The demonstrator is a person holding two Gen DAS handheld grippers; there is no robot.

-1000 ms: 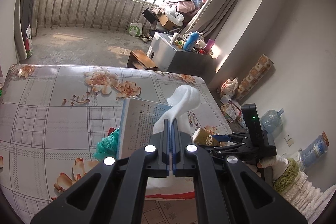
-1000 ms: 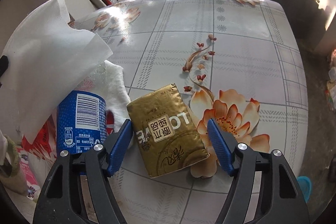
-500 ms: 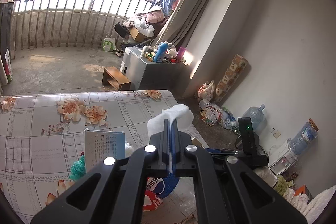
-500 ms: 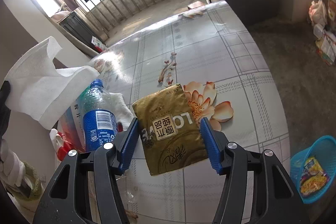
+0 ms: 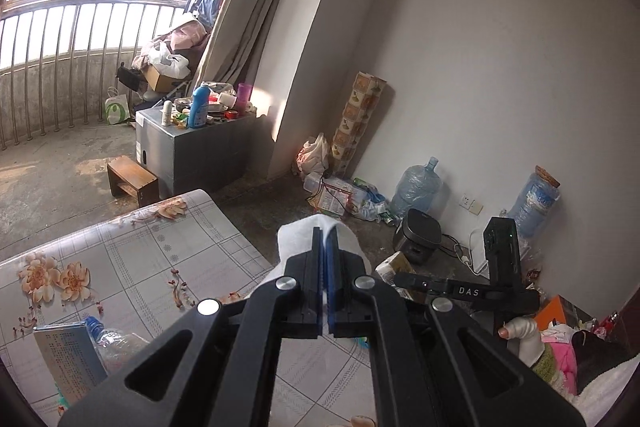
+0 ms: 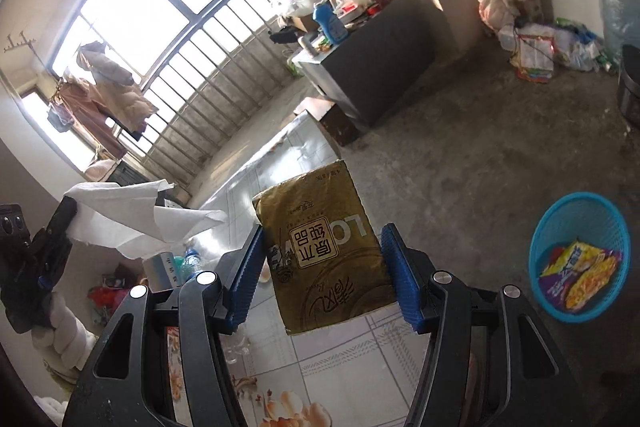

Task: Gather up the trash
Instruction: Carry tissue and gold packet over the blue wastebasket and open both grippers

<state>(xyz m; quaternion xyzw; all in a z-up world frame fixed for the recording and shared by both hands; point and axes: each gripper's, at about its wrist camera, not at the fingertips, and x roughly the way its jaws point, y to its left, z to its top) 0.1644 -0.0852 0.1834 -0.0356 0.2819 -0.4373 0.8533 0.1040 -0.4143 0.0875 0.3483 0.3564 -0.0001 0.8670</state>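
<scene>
The right gripper (image 6: 322,279) pinches a gold tissue pack (image 6: 324,251) between its blue fingers (image 6: 400,283), up in the air above the flowered table (image 6: 340,359). The left gripper (image 5: 325,267) has its fingers pressed together on a white tissue (image 5: 296,235). Farther off, a blue basket (image 6: 580,255) sits on the floor with snack wrappers (image 6: 580,275) inside.

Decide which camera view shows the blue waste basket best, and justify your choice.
The right wrist view: the blue waste basket stands unobstructed on the floor, its open top showing snack wrappers inside. The left wrist view does not show the basket at all.
</scene>
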